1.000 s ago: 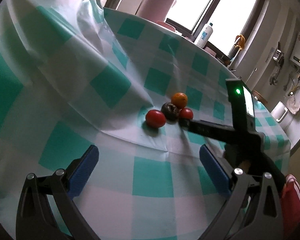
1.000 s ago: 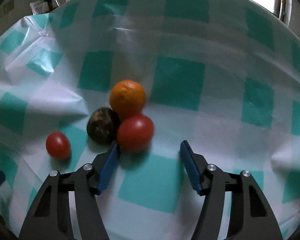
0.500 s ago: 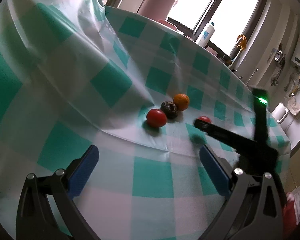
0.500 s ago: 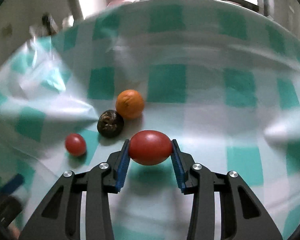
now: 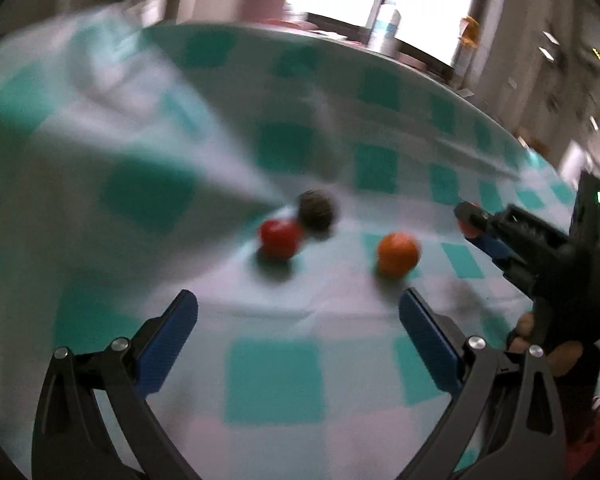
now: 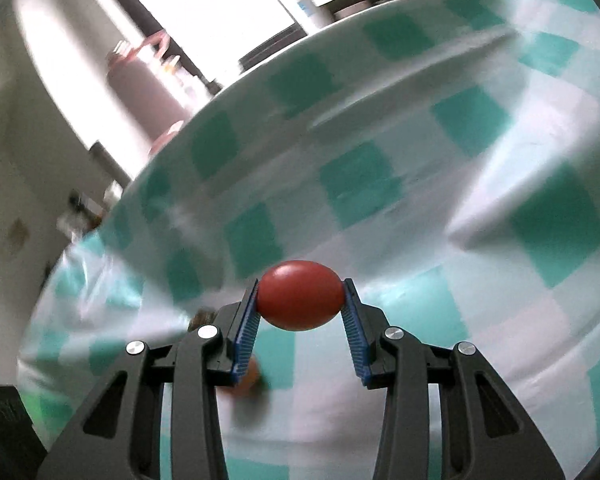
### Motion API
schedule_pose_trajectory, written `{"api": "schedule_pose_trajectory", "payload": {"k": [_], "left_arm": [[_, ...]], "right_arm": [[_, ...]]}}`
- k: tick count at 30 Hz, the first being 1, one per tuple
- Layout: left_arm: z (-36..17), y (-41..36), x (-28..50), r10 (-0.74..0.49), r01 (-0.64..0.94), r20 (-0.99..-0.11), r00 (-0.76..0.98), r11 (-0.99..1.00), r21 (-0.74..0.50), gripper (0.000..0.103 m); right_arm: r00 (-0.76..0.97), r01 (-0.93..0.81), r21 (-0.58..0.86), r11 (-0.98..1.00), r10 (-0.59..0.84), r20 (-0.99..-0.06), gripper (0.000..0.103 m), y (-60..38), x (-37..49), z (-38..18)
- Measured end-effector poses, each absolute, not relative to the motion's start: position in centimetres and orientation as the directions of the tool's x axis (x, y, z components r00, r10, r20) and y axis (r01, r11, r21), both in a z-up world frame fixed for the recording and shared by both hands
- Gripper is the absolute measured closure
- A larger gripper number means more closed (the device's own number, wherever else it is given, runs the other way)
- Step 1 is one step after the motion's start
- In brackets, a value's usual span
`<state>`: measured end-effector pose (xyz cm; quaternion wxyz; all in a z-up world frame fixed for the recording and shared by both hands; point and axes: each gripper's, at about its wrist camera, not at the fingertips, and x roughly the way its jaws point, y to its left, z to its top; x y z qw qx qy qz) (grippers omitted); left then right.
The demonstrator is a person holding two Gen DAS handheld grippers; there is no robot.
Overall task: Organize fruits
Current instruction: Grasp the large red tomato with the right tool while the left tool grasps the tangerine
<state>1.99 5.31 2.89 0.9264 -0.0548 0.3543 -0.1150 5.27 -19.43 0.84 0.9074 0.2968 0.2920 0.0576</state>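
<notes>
My right gripper [image 6: 300,300] is shut on a red tomato [image 6: 300,295] and holds it above the checked tablecloth. It also shows in the left wrist view [image 5: 470,224], at the right, tilted. In that blurred view a second red tomato [image 5: 280,238], a dark round fruit [image 5: 317,210] and an orange [image 5: 397,254] lie on the cloth. The orange sits apart from the other two. My left gripper [image 5: 298,322] is open and empty, just short of the fruits. A part of the orange [image 6: 249,376] shows below my right fingers.
The green and white cloth [image 5: 272,376] has a raised fold at the left [image 5: 132,152]. A pink thermos [image 6: 140,84] and a white bottle [image 5: 384,26] stand beyond the far table edge by the window.
My right gripper closed on the tomato and lifted it away to the right. The orange now lies apart from the dark fruit. The left gripper moved closer to the fruits.
</notes>
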Motion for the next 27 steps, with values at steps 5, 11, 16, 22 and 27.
{"api": "schedule_pose_trajectory", "payload": {"k": [5, 11, 16, 22, 27], "left_arm": [[2.2, -1.9, 4.4, -0.309, 0.37, -0.677, 0.668, 0.927, -0.058, 0.002], [1.0, -4.2, 6.7, -0.376, 0.436, -0.719, 0.584, 0.893, -0.113, 0.024], [0.4, -5.3, 8.3, -0.395, 0.441, -0.741, 0.543, 0.885, -0.149, 0.031], [0.0, -5.6, 7.5, -0.381, 0.438, -0.759, 0.527, 0.888, -0.142, 0.064], [0.1, -3.8, 6.4, -0.395, 0.393, -0.742, 0.541, 0.899, -0.192, 0.065]], "right_arm": [[0.863, 0.169, 0.641, 0.748, 0.202, -0.463, 0.063, -23.0, 4.7, 0.6], [0.869, 0.225, 0.692, 0.686, 0.18, -0.461, 0.063, -25.4, 4.6, -0.1], [0.864, 0.226, 0.69, 0.687, 0.185, -0.468, 0.063, -25.3, 4.6, -0.4], [0.858, 0.228, 0.679, 0.698, 0.185, -0.478, 0.063, -25.1, 4.6, -0.3], [0.853, 0.224, 0.667, 0.711, 0.189, -0.487, 0.063, -24.8, 4.7, -0.3]]}}
